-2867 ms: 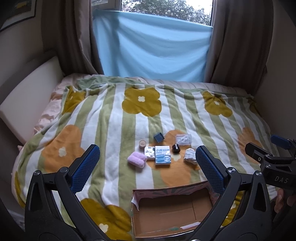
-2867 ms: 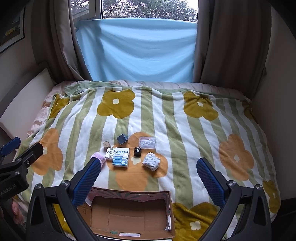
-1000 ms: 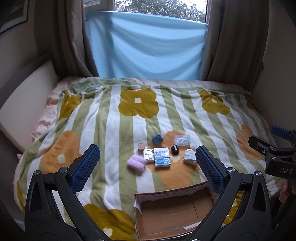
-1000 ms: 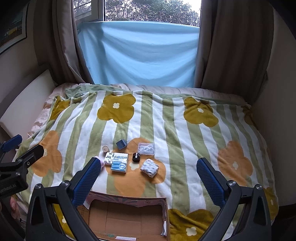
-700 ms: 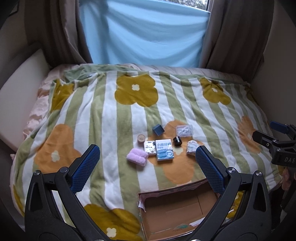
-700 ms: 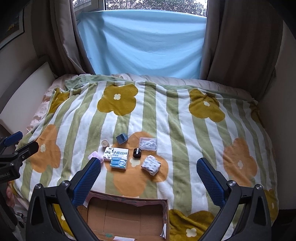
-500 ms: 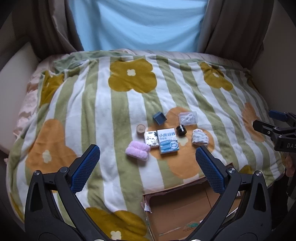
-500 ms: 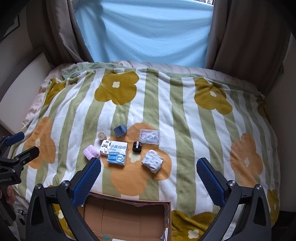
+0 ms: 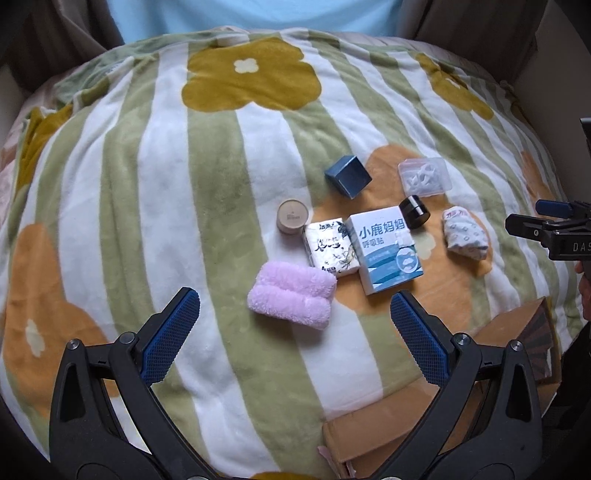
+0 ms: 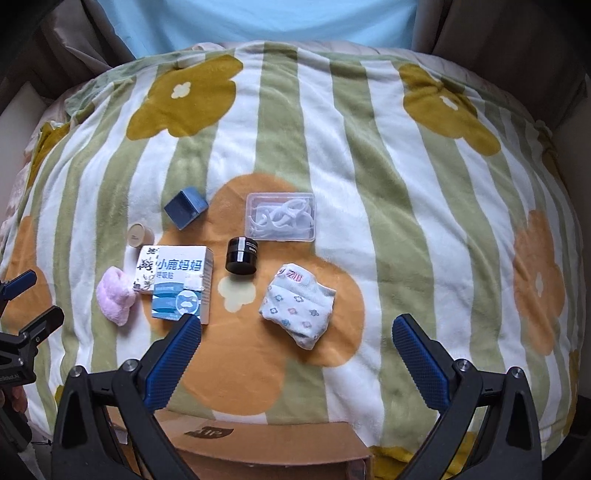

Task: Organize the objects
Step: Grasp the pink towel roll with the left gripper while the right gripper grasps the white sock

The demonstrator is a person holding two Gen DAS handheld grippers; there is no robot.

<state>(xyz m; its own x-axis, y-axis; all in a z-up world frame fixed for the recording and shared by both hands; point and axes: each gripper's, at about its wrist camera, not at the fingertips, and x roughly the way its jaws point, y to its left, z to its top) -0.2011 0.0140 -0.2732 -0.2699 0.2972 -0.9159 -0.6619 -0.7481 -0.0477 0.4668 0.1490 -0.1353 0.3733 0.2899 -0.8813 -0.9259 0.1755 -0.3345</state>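
Small items lie grouped on the striped flower blanket [image 9: 155, 206]. In the left wrist view a pink fluffy cloth [image 9: 293, 294] sits just ahead of my open left gripper [image 9: 293, 343]; beyond it are a tissue pack [image 9: 332, 249], a blue-white box [image 9: 386, 249], a round wooden-lidded pot [image 9: 292, 215], a dark blue cube box [image 9: 348, 176], a black jar [image 9: 414, 212], a clear plastic case [image 9: 424, 178] and a folded patterned cloth [image 9: 465, 234]. My right gripper [image 10: 295, 349] hangs open just short of the patterned cloth [image 10: 299, 302], with the black jar [image 10: 242, 255] and clear case [image 10: 281, 216] farther on.
A cardboard box [image 9: 436, 398] lies at the blanket's near edge, its rim [image 10: 273, 439] directly under the right gripper. Curtains and a light blue sheet [image 10: 258, 18] close off the far side. A white padded board [image 10: 22, 107] borders the left.
Both grippers have dropped and moved forward toward the items, which now look much larger. The cardboard box has slid to the bottom of both views. Both grippers stay open.
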